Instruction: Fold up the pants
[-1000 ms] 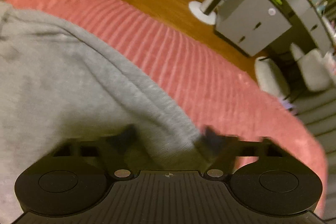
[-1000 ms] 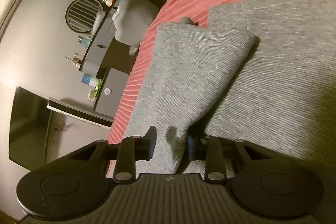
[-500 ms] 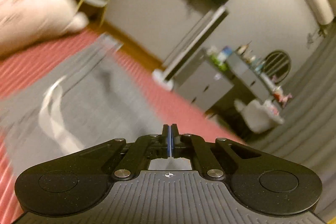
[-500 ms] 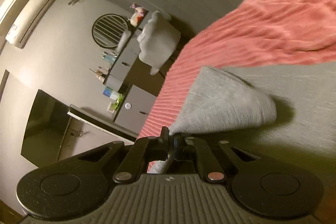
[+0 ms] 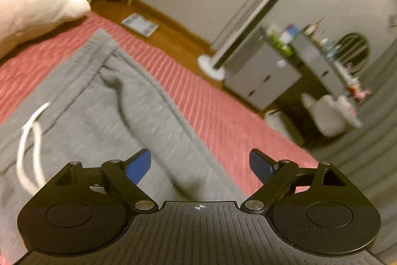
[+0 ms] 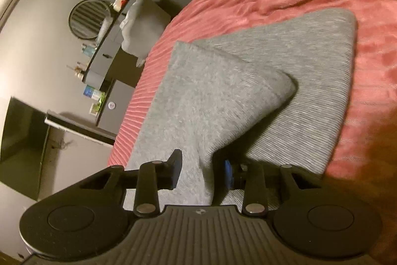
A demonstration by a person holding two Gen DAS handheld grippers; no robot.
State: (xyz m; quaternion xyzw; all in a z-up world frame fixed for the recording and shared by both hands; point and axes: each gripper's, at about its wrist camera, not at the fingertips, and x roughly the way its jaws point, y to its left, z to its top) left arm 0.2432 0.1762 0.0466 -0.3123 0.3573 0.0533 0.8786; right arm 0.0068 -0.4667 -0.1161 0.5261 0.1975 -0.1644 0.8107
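- Since the frame half a second earlier, the left gripper has been opened: its blue-padded fingers, then pressed together, are now spread wide with nothing between them.
- Over the same interval the left view has been tilted down, so that the pants now fill the lower left and centre of that frame, lying on the red bedspread.
- At the left edge of the left view a white drawstring is seen looped on the grey cloth; the waistband runs from upper centre-left towards the lower centre.
- Relative to the left jaws, the cloth is judged to lie under and ahead of them; no contact with the pads is visible.
- On the right gripper the change is similar: jaws that were nearly together on a corner of cloth half a second ago are now partly apart.
- A raised fold of the pants runs from the frame centre down into that gap. Whether the pads are touching it cannot be told; it is not clamped.
- Beneath the fold, a flat layer of the garment extends to the upper right of the right view.
- Judgement: the carried fold has been laid and released by both tools; a fresh grasp is likely needed for the next fold.
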